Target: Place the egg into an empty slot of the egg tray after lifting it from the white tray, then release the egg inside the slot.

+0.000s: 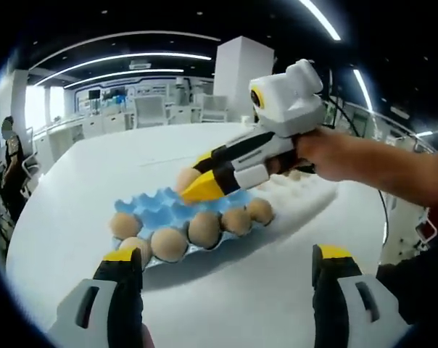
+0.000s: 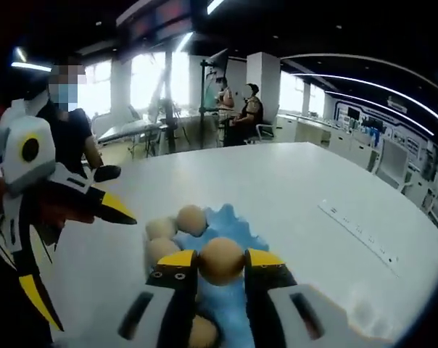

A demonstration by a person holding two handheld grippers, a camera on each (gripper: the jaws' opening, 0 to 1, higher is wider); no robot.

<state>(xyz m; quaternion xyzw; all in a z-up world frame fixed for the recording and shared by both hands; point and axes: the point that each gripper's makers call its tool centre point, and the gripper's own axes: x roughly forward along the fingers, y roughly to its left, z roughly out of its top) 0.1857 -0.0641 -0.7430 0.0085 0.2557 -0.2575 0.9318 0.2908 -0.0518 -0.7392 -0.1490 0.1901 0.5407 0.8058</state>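
Egg sat clamped between the right gripper's yellow-tipped jaws, held just above the blue egg tray on the white table; in the left gripper view that gripper reached in from the right in a person's hand, its tips over the tray's far row. Left gripper hovered short of the tray's near edge, jaws spread wide with nothing between them. Near row held 5 brown eggs, and a white tray lay beyond the blue one.
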